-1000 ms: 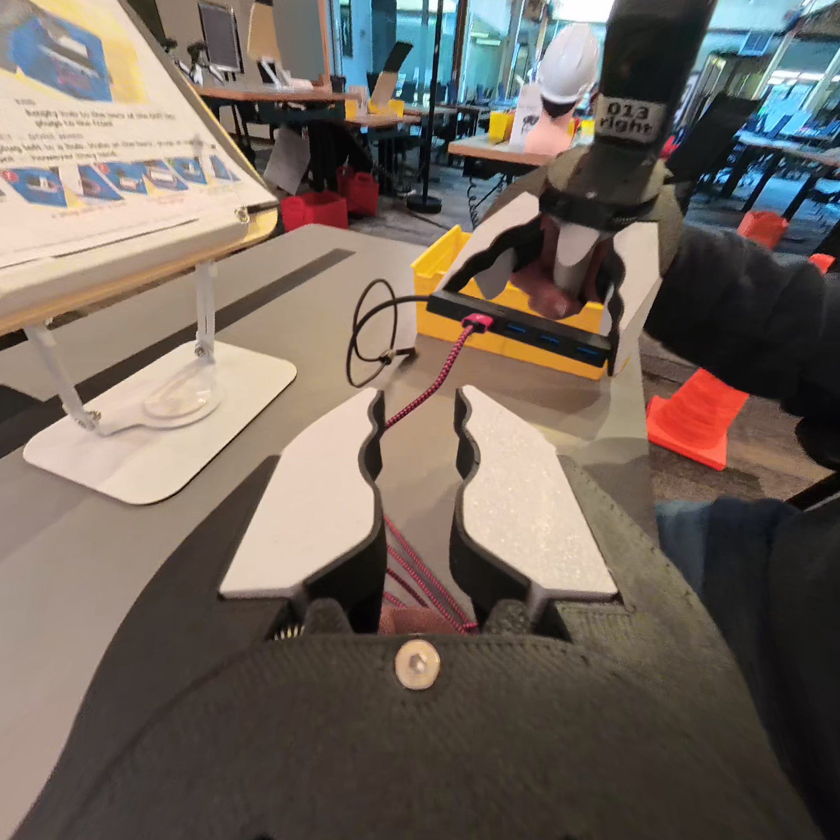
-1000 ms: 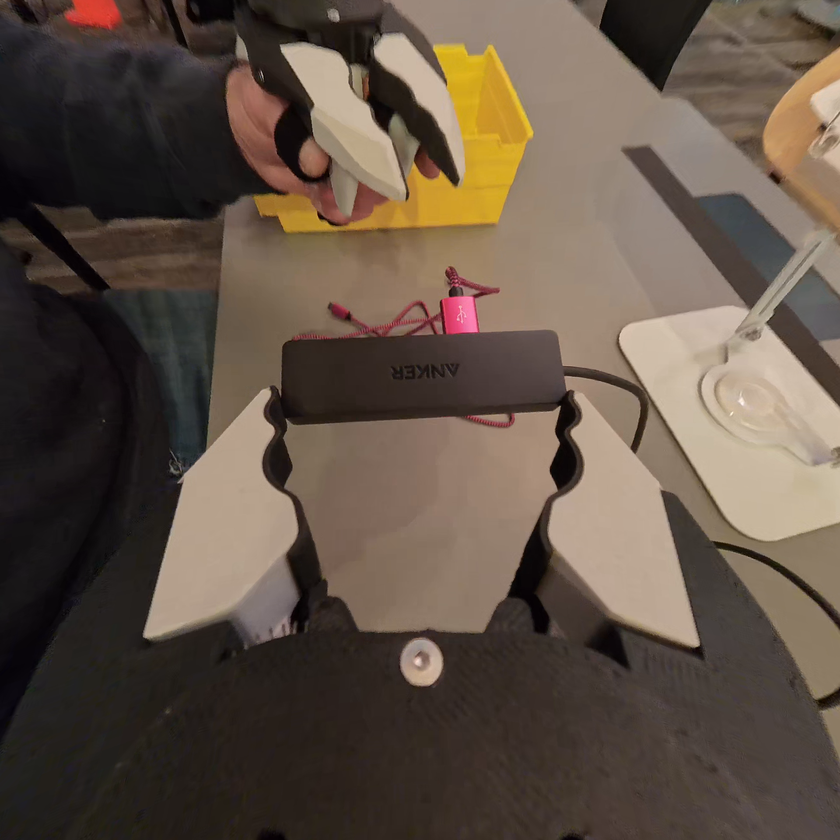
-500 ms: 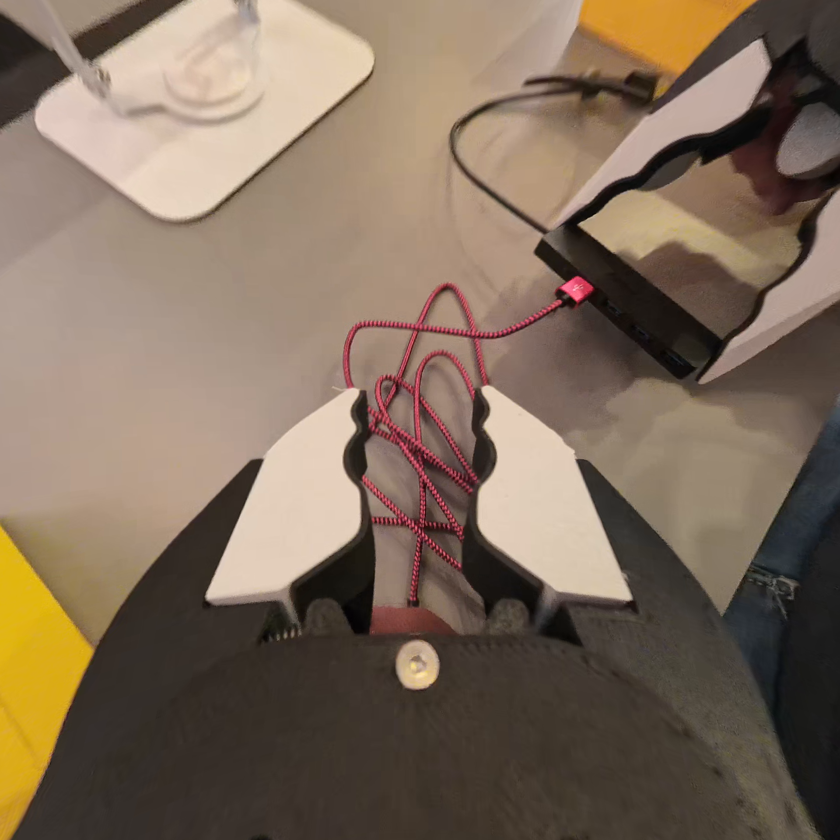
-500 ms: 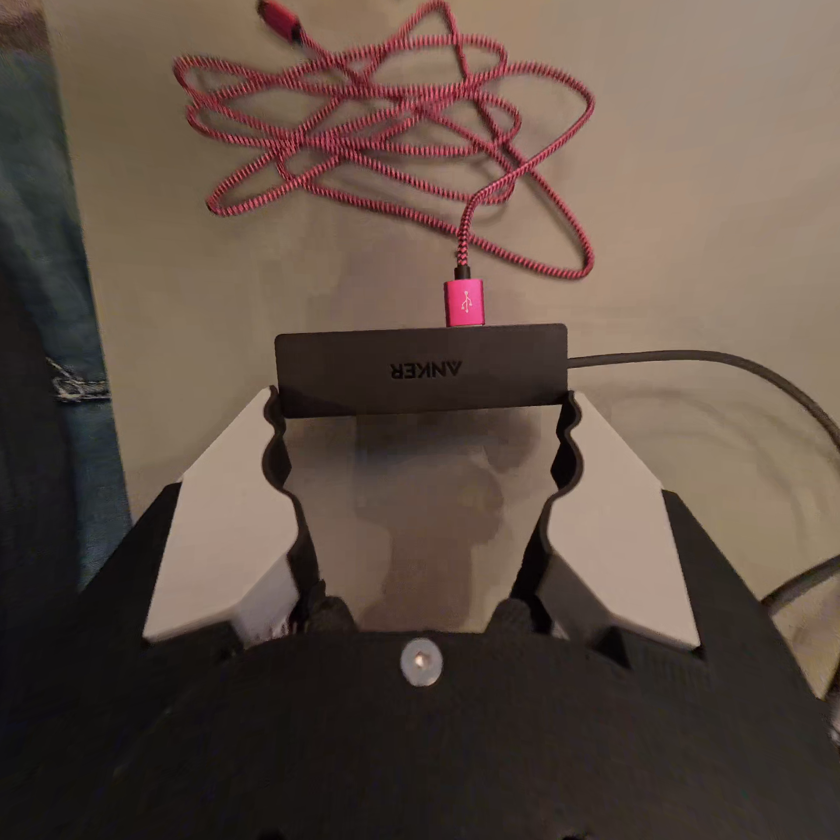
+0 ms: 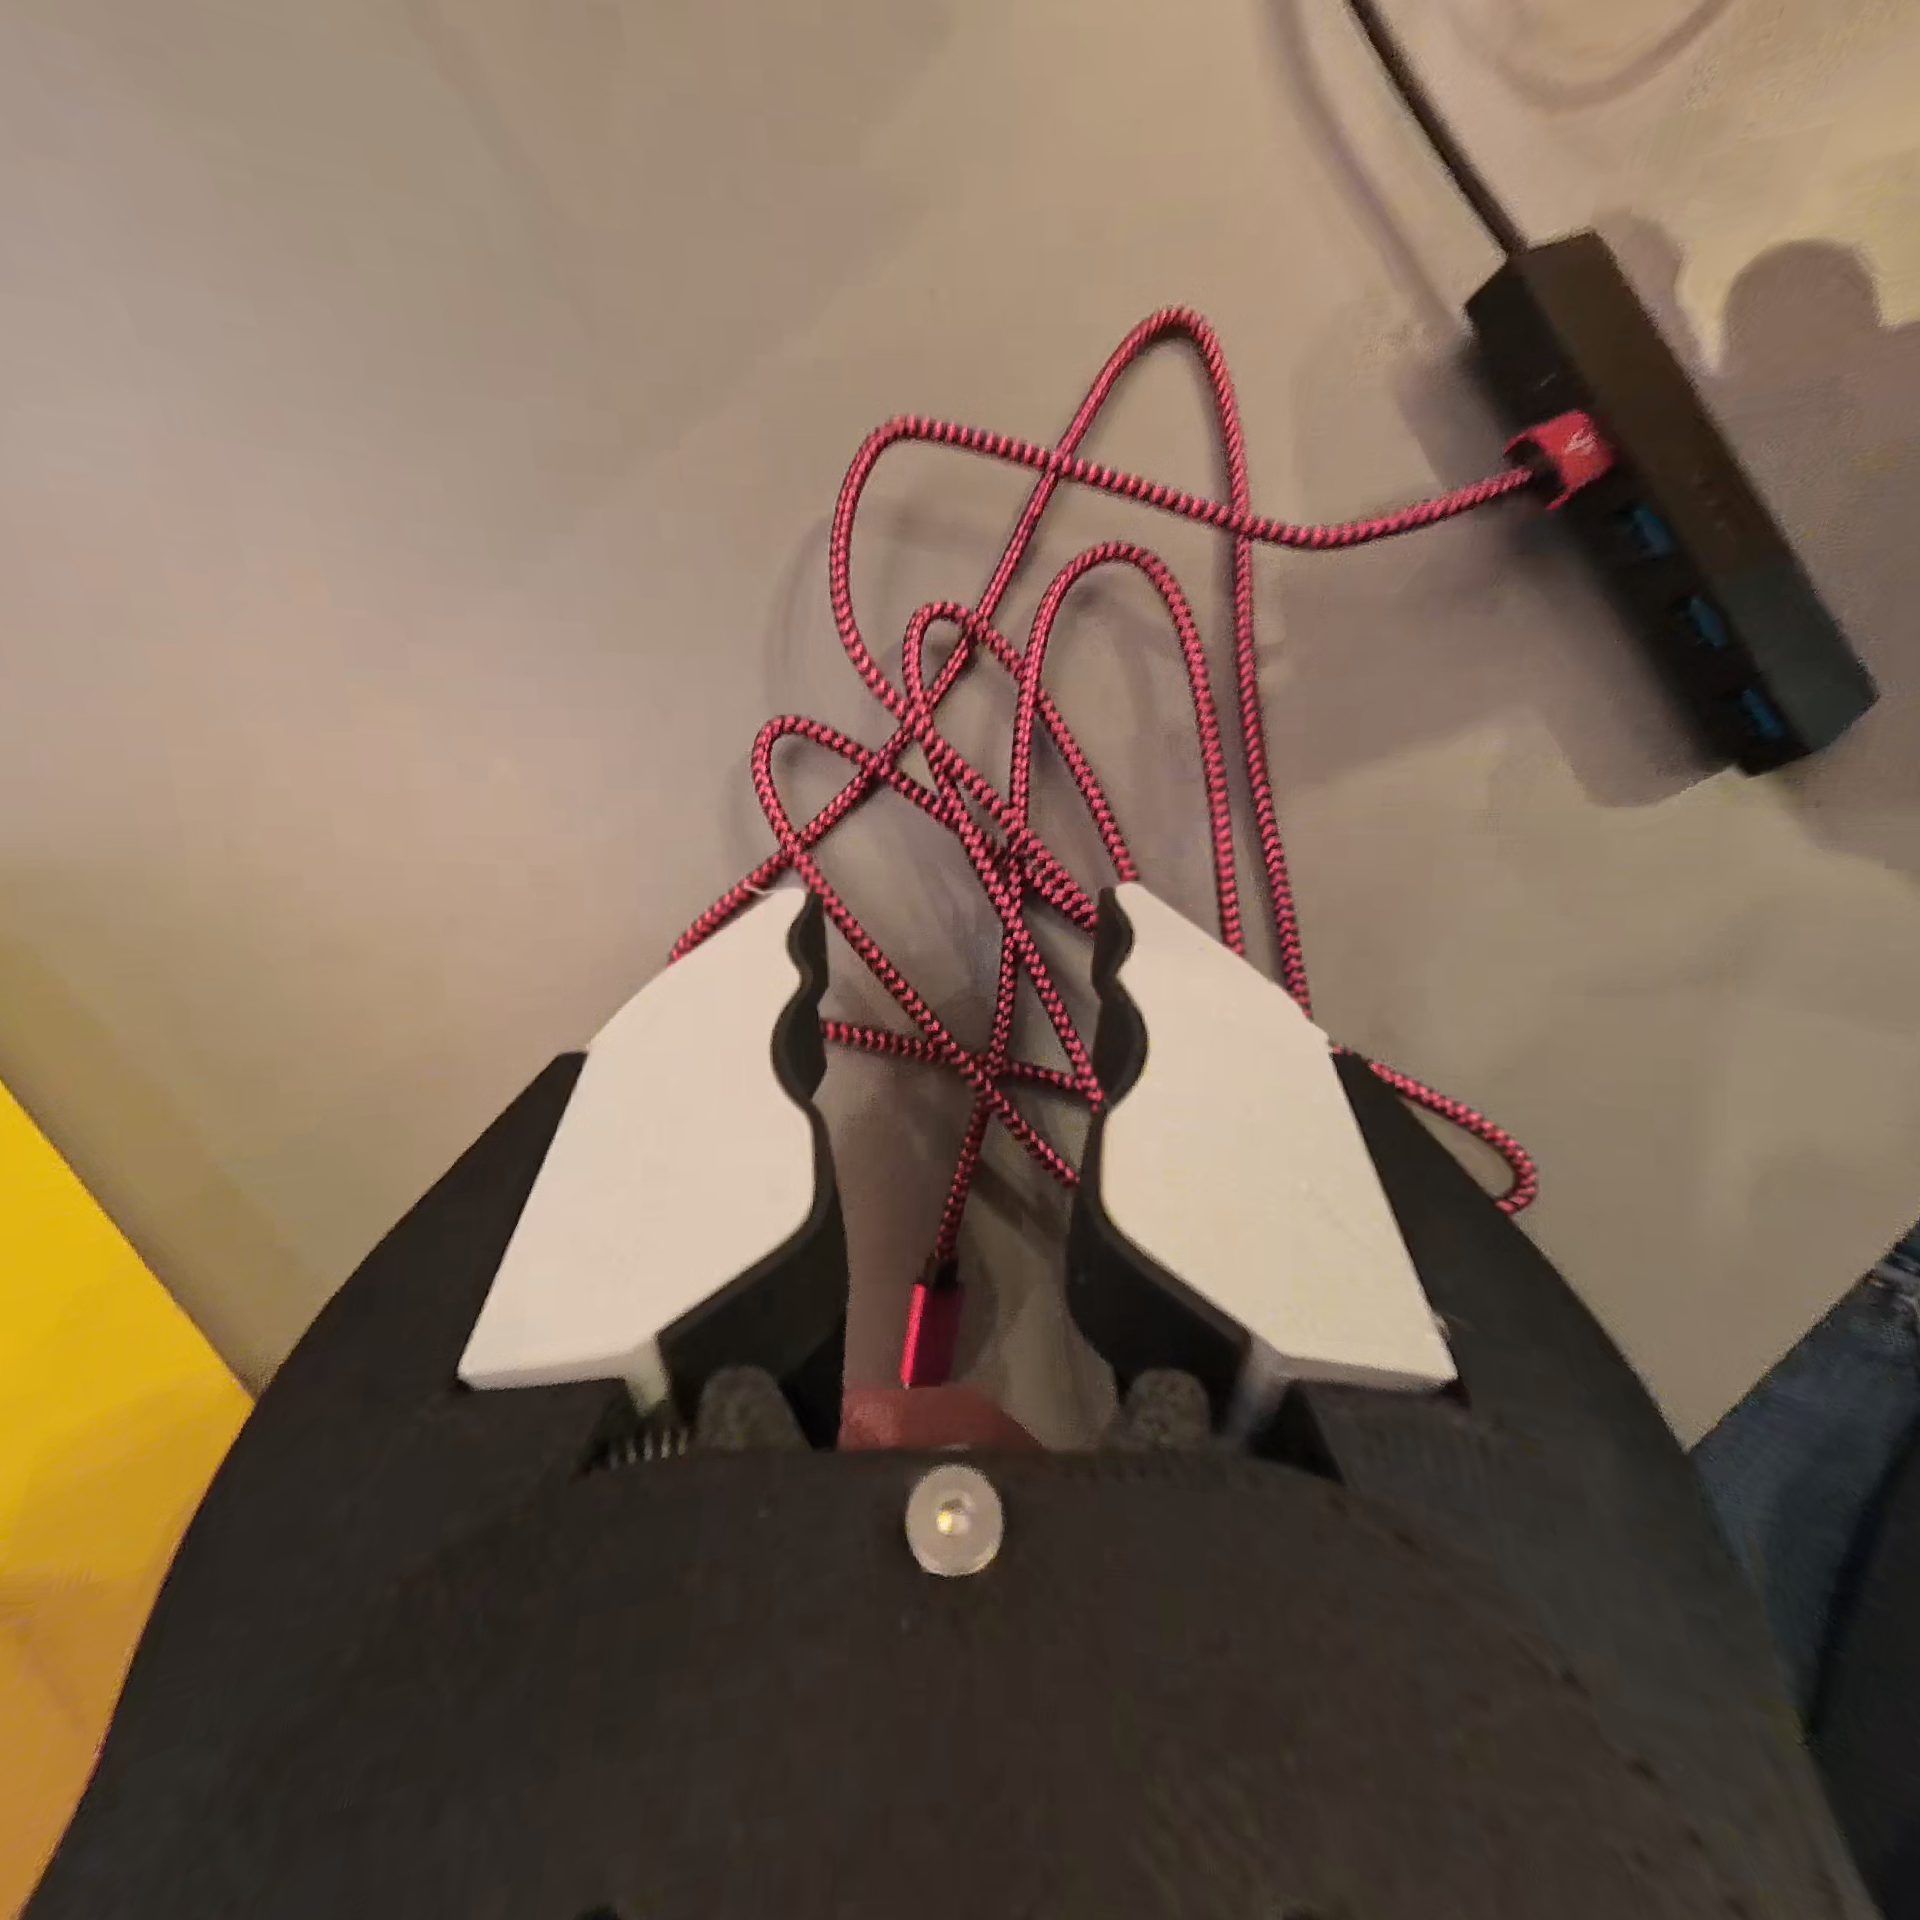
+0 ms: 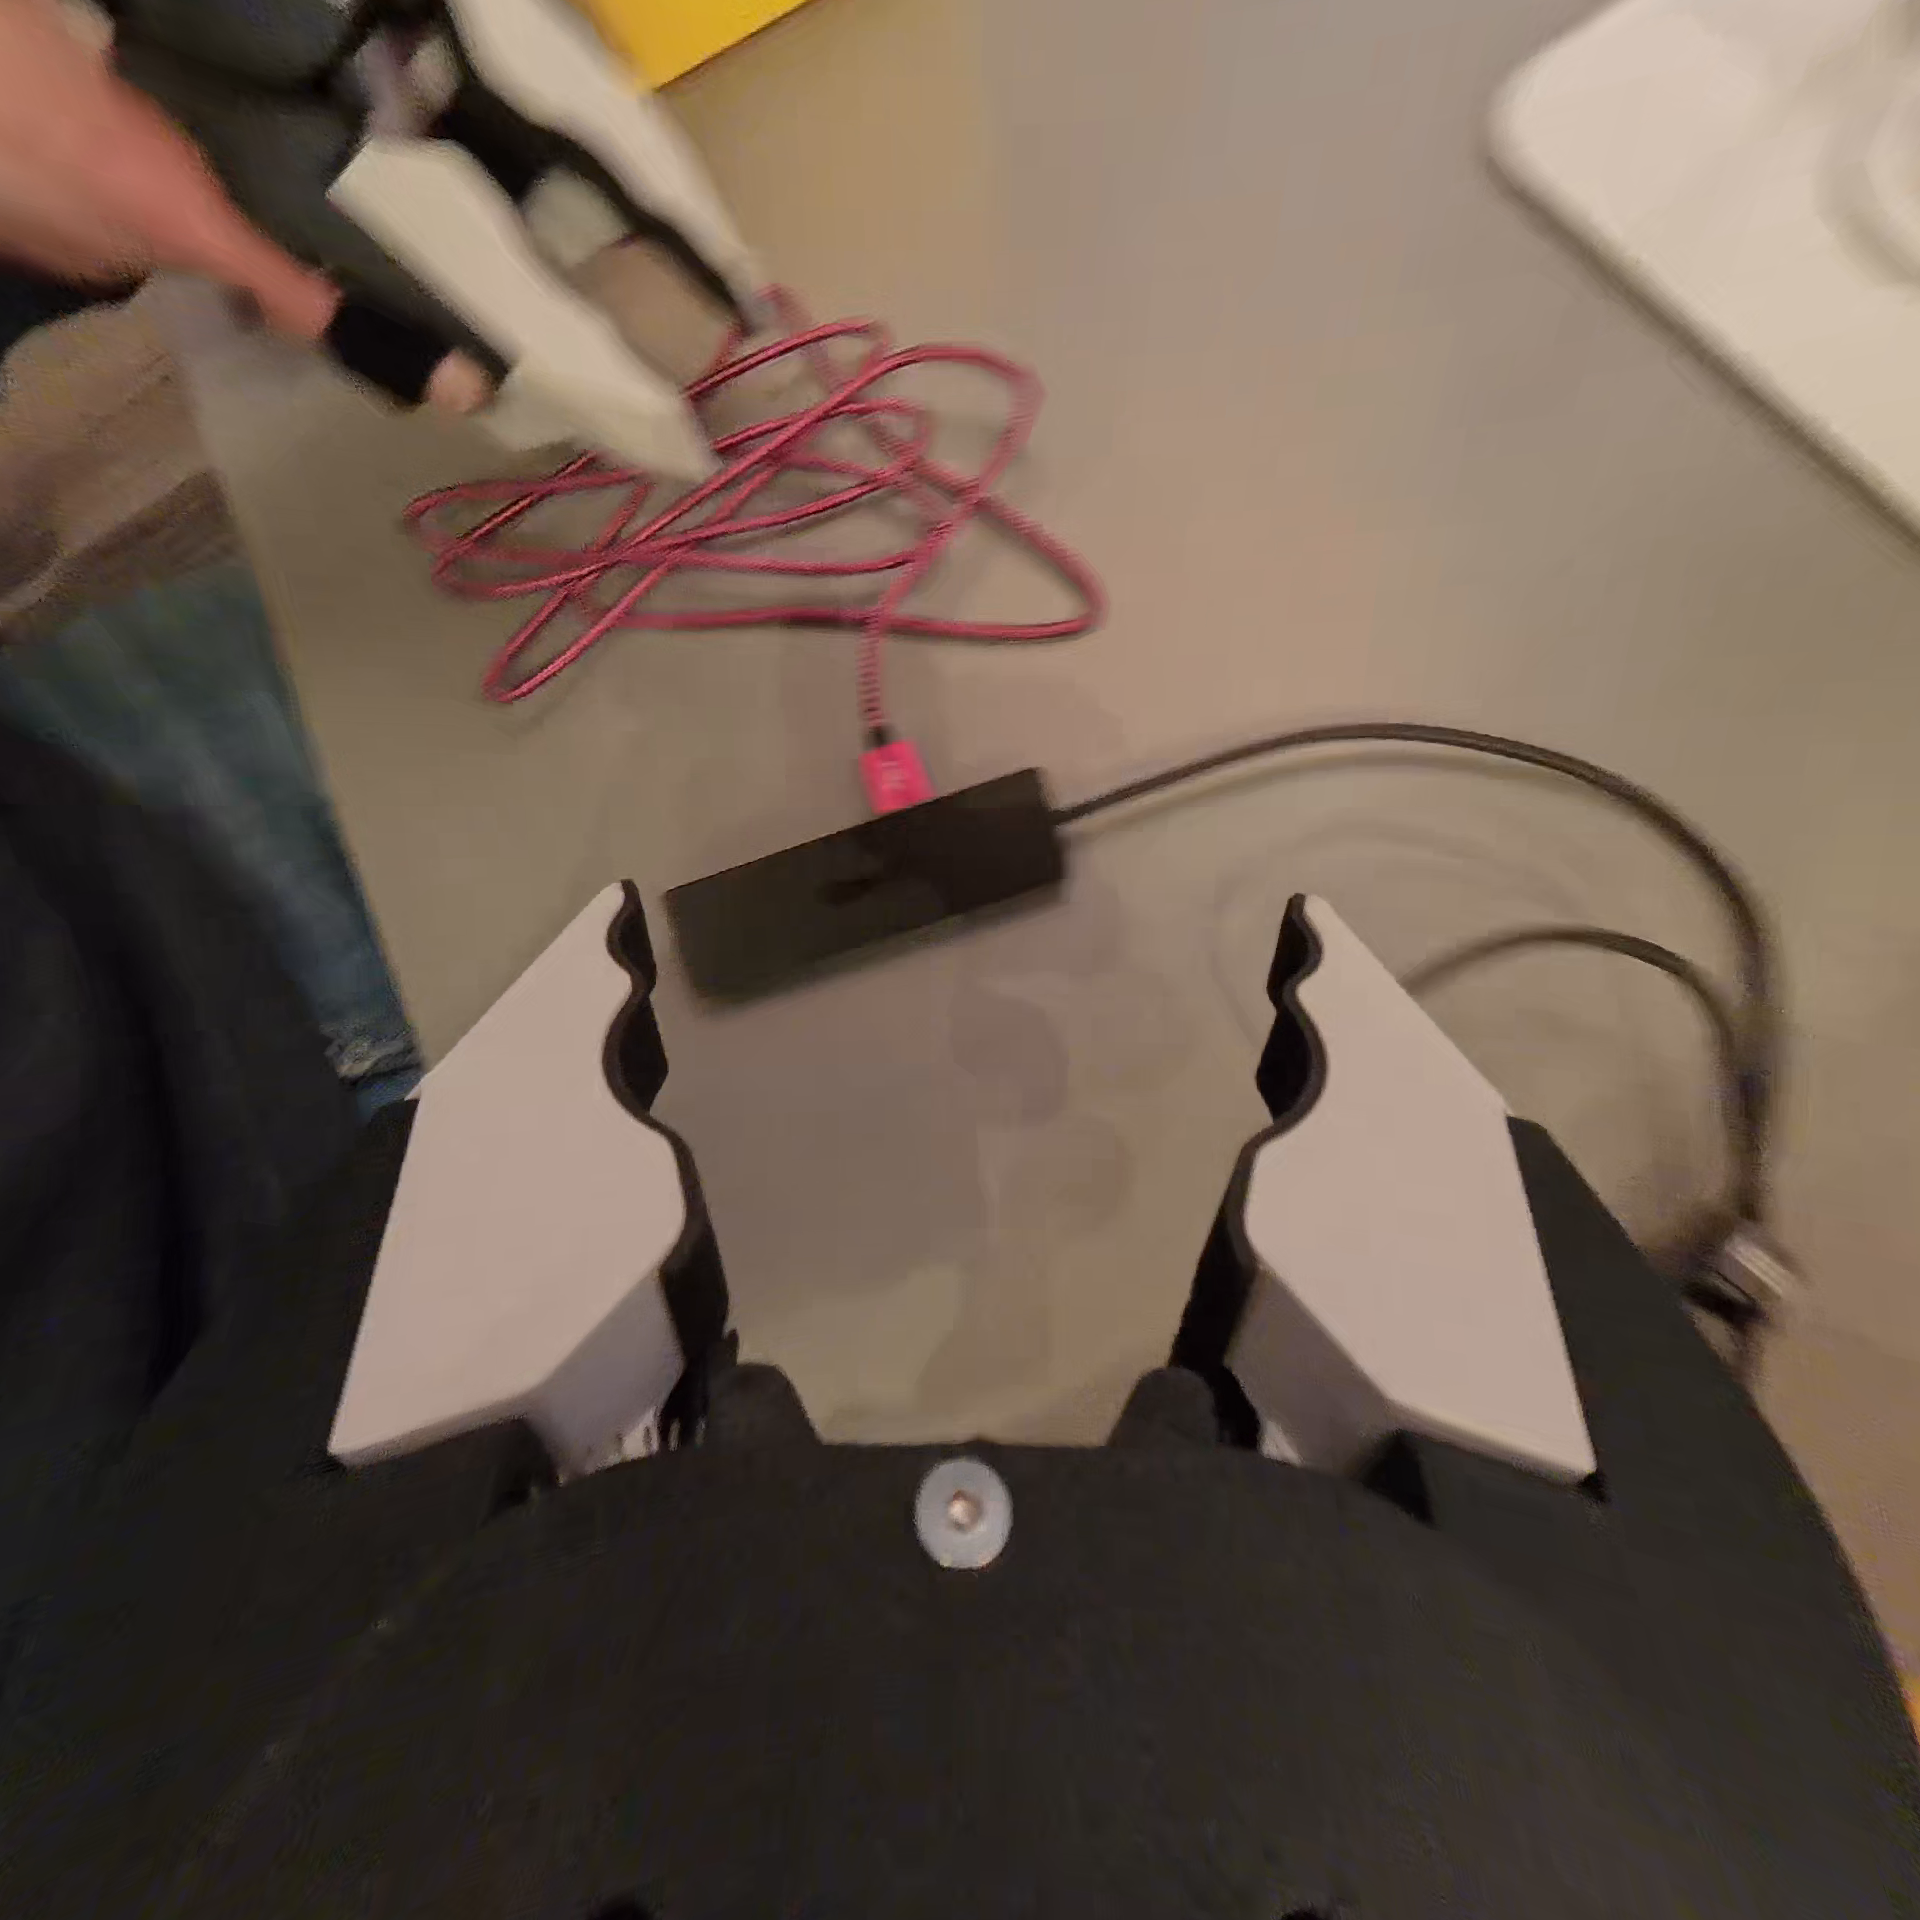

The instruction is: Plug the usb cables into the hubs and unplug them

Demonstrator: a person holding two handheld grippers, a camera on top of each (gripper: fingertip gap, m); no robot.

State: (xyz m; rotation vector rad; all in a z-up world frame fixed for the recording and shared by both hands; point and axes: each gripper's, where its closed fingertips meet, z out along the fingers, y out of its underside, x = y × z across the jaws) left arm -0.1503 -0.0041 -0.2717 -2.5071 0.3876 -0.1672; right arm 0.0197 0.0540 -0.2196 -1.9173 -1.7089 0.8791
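**Both claws open over the table, cable plugged into the hub**

The left claw (image 5: 961,925) hangs narrowly open above the tangled red cable (image 5: 1039,727), gripping nothing; the cable's small free plug (image 5: 928,1325) lies low between its fingers. The right claw (image 6: 961,914) is spread wide and empty, with the black hub (image 6: 862,883) lying flat on the grey table (image 6: 1299,468) just past its fingertips, apart from both. The cable's pink plug (image 6: 894,779) sits in the hub's far side. In the left wrist view the hub is at upper right. A yellow bin (image 5: 94,1403) shows at lower left, a white base plate (image 6: 1714,229) at upper right of the right wrist view.
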